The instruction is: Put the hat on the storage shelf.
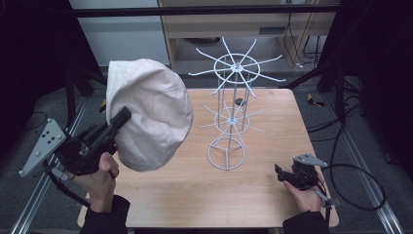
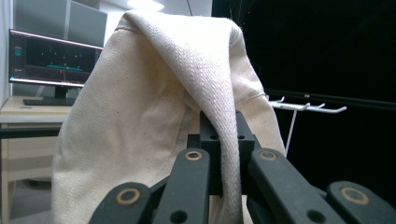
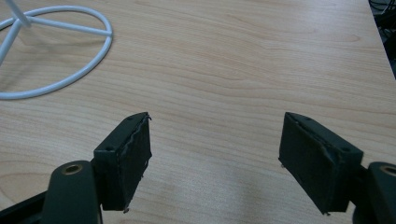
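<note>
Count: one cream cloth hat (image 1: 148, 114), one white wire rack (image 1: 233, 105) with two tiers of hook arms and a ring base, two tools, one bench (image 1: 204, 192). Left tool (image 1: 114, 127) is clenched on the hat: in the left gripper view a thick fold of the hat's fabric (image 2: 219, 116) runs down between the jaws, pinched tight at the tips (image 2: 223, 135). Rest of the hat hangs above and ahead of that tool, bulk draping to the tool's left side in its own view, crown bulging out past the jaw tips. In the high view the hat is up in the air, off the bench, over its left edge, the tool biting it from below near the lower left rim. Rack stands ahead and to the right of the left tool, apart from the hat; one hook arm (image 2: 308, 107) shows just past the hat's right edge in the left gripper view. Right tool (image 1: 287, 174) is released, jaws standing wide with bare bench wood (image 3: 224, 84) between the pads (image 3: 135, 158), nothing gripped. It sits low over the bench's near right corner. Rack's ring base (image 3: 56, 51) lies ahead and left of that tool, well apart from the jaws. Hat is far off to the right tool's left.
</note>
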{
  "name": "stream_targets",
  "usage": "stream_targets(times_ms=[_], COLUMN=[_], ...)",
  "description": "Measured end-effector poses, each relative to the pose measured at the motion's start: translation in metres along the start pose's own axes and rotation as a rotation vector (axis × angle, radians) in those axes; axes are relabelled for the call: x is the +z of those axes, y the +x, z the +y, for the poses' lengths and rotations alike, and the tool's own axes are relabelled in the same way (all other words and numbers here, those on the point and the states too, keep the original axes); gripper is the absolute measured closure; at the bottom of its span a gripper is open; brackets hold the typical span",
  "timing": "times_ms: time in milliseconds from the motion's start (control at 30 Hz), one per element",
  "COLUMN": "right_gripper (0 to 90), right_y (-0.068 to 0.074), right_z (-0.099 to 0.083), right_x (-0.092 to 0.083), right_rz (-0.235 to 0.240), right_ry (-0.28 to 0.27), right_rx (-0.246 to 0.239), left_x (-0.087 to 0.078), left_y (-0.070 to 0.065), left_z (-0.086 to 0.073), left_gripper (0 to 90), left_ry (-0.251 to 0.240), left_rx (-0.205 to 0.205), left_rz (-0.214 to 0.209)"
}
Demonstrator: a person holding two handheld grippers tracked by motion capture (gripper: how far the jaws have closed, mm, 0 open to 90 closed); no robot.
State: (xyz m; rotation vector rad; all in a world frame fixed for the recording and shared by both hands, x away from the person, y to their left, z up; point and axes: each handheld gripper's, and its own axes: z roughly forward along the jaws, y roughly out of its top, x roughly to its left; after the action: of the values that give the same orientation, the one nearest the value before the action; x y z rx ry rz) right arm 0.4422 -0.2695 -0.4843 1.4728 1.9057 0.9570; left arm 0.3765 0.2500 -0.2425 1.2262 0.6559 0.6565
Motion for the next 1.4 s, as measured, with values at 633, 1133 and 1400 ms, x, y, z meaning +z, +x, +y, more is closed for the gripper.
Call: stream_targets(times_ms=[633,1133,1400], right_gripper=[25.1,25.1,25.1], right_y=[-0.001,0.0,0.0], right_z=[0.0,0.0,0.0], right_x=[0.0,0.001,0.001], right_rz=[-0.002,-0.001,0.001], right_ry=[0.002,0.001,0.001], right_rx=[0.004,0.0,0.001], left_x=[0.018,0.045,0.057], left_y=[-0.009,-0.007,-0.004], left_z=[0.018,0.019,0.013], left_gripper=[88.1,88.0,88.0], left_ry=[-0.043,-0.037,-0.017], left_rx=[0.013,-0.002,-0.001], left_rz=[-0.029,-0.06,-0.065])
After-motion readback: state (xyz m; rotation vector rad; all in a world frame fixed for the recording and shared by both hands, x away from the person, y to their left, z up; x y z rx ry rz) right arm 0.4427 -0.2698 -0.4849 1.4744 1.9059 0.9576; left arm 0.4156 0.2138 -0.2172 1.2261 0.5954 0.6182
